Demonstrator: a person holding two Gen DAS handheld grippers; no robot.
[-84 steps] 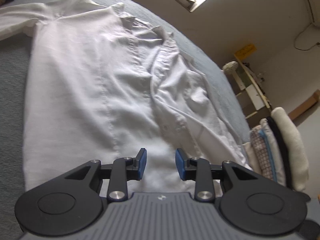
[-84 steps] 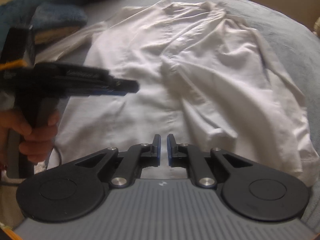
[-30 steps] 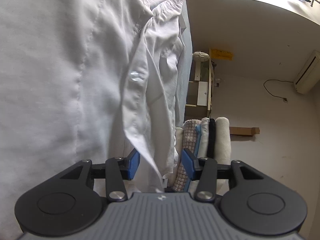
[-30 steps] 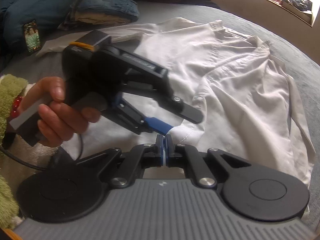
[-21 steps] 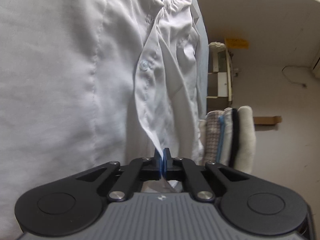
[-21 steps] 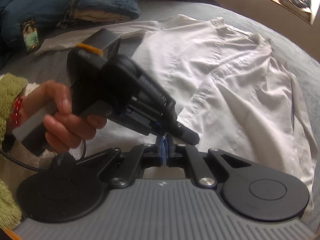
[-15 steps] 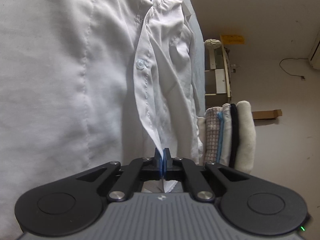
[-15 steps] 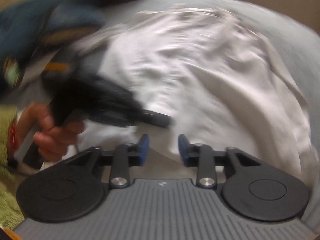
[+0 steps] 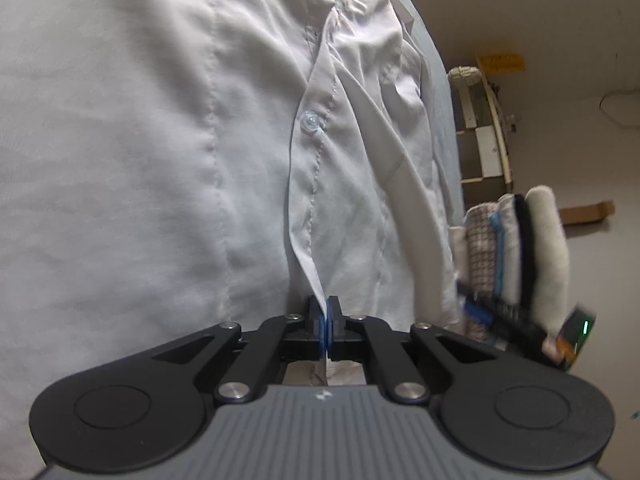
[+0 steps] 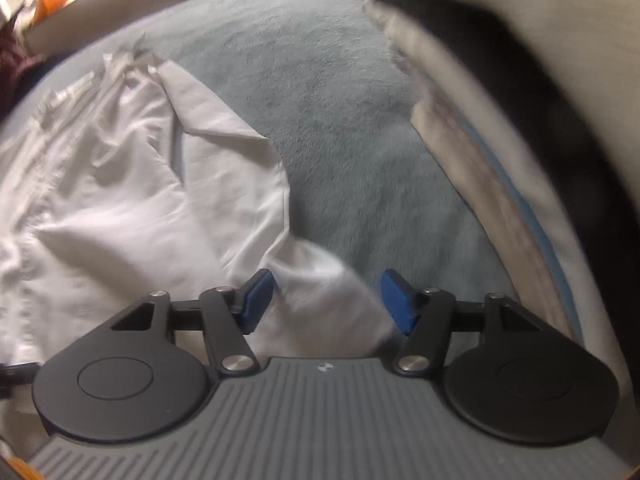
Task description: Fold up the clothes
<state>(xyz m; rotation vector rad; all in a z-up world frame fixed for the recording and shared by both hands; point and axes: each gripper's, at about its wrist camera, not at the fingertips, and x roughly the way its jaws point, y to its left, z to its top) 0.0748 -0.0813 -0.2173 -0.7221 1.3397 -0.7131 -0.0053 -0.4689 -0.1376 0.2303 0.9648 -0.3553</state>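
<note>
A white button-up shirt (image 9: 160,160) lies spread on a grey bed cover and fills the left wrist view. My left gripper (image 9: 324,320) is shut on the lower edge of the shirt's button placket (image 9: 310,200), and the cloth rises from between the blue pads. In the right wrist view my right gripper (image 10: 326,286) hangs over the shirt's (image 10: 120,200) lower side corner. Its jaws are opening, the corner lies between the pads, and they do not press on it. The right gripper (image 9: 468,300) also shows, blurred, at the shirt's right edge in the left wrist view.
A stack of folded clothes (image 9: 516,248) stands just right of the shirt, close to the right gripper, and fills the right side as the stack (image 10: 500,152). Bare grey bed cover (image 10: 340,120) lies between shirt and stack. A shelf unit (image 9: 480,140) stands by the far wall.
The left gripper shut on the placket edge and stayed there. The right gripper let go of that edge, swung right to the shirt's side corner near the stack, and opened.
</note>
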